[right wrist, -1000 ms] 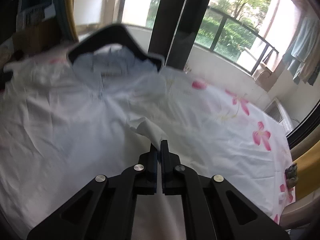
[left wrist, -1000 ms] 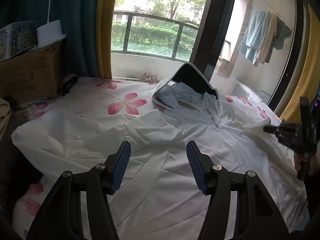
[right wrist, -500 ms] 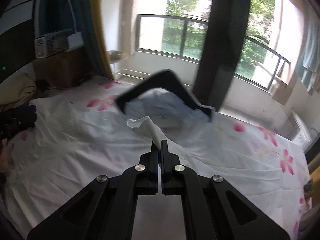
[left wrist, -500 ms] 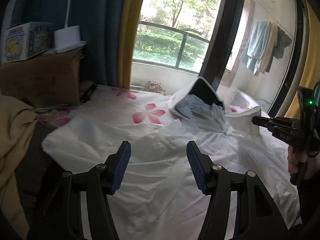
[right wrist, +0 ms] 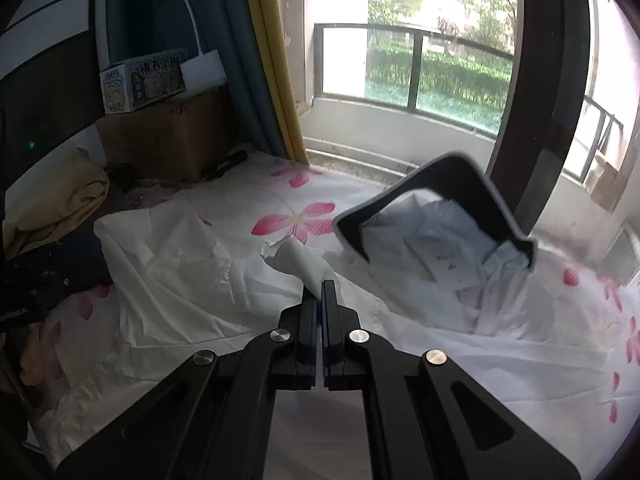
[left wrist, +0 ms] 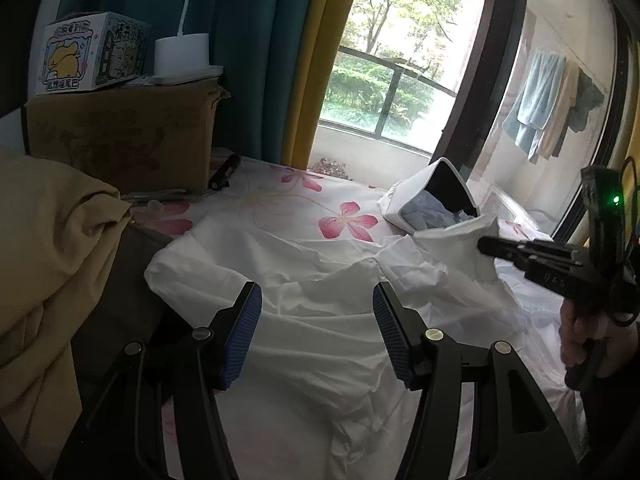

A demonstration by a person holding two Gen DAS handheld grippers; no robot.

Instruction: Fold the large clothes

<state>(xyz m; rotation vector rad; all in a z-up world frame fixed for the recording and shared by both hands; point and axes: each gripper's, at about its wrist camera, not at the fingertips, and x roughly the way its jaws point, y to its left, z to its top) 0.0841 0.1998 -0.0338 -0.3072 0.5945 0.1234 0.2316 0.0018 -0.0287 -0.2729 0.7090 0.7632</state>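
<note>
Right gripper (right wrist: pixel 320 284) is pinching a fold of the white jacket (right wrist: pixel 192 280), lifted off the bed (right wrist: pixel 440 360); I see my left gripper (left wrist: pixel 318 308) spread above its crumpled middle.

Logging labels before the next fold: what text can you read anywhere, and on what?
Cartoon box: Chinese characters, too blurred to read.
Cardboard box: red print, illegible.
Right tongs: small white letters, unreadable.
White garment: collar label, blurred.
No text reads clearly.
</note>
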